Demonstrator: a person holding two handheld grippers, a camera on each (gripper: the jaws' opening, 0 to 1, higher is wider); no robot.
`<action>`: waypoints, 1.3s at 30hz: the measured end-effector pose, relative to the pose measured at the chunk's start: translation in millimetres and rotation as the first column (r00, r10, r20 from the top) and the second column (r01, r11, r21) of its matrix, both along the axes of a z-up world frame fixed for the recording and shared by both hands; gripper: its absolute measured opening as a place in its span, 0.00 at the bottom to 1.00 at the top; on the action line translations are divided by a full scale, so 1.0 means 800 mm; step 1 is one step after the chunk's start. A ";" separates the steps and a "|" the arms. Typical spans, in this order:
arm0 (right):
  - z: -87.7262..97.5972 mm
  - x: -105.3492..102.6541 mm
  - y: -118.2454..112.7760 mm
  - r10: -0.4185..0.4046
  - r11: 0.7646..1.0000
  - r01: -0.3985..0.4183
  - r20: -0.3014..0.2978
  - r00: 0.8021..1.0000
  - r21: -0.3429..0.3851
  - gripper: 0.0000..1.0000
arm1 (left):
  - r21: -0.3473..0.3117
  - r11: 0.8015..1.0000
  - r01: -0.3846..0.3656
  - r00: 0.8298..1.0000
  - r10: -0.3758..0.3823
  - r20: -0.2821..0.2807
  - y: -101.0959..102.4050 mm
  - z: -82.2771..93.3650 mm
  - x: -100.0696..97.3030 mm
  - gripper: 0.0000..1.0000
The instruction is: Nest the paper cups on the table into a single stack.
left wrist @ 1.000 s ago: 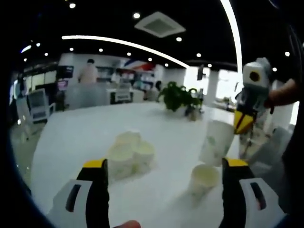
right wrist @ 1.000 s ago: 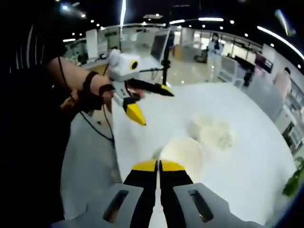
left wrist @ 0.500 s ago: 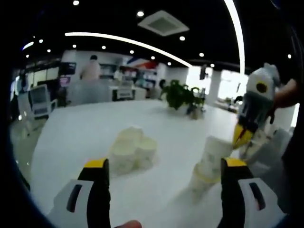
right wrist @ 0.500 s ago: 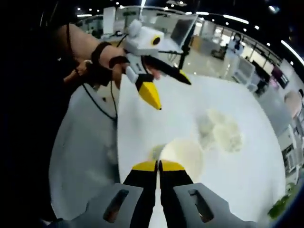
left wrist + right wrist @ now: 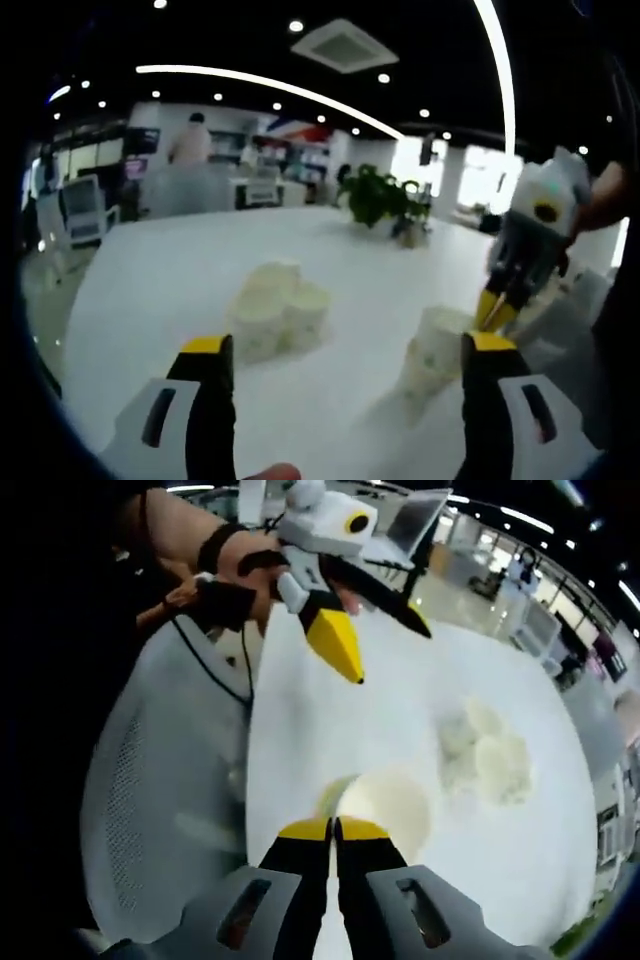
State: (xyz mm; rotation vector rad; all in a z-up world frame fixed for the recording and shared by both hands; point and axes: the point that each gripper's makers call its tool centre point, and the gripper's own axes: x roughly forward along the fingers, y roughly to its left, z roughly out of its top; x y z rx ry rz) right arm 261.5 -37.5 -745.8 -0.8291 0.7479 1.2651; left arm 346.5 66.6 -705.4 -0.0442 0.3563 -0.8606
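Note:
A paper cup [image 5: 437,340] stands nested in another cup on the white table [image 5: 150,300], right of centre in the left gripper view. My right gripper [image 5: 496,308] reaches down from the right and is shut on its rim. In the right gripper view I look down into that cup [image 5: 388,802], with my right gripper [image 5: 334,828] pinching its near rim. A cluster of three upright paper cups [image 5: 274,310] sits to the left, and the same cluster [image 5: 488,755] lies beyond the held cup. My left gripper [image 5: 346,345] is open and holds nothing; the left gripper [image 5: 385,645] hovers above the table.
A white mesh chair [image 5: 150,780] stands against the table's [image 5: 300,730] near edge. A potted plant [image 5: 378,200] sits at the far side of the table. A person stands in the office background. The person's arm [image 5: 190,530] holds the left gripper.
My right gripper has lowered its cup into the cup standing on the table, so the two now sit nested. The left gripper stayed open and almost still.

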 end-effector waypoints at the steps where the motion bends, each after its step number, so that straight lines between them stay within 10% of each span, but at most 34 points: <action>1: -0.001 0.000 0.000 0.000 1.000 0.000 -0.002 1.000 -0.001 0.00 | 0.000 1.000 0.001 1.000 -0.001 -0.002 0.000 -0.001 -0.001 0.93; 39: -0.020 0.002 0.008 0.016 1.000 -0.016 -0.056 0.998 0.007 0.00 | 0.016 1.000 -0.016 1.000 0.017 -0.016 0.012 -0.013 -0.001 0.93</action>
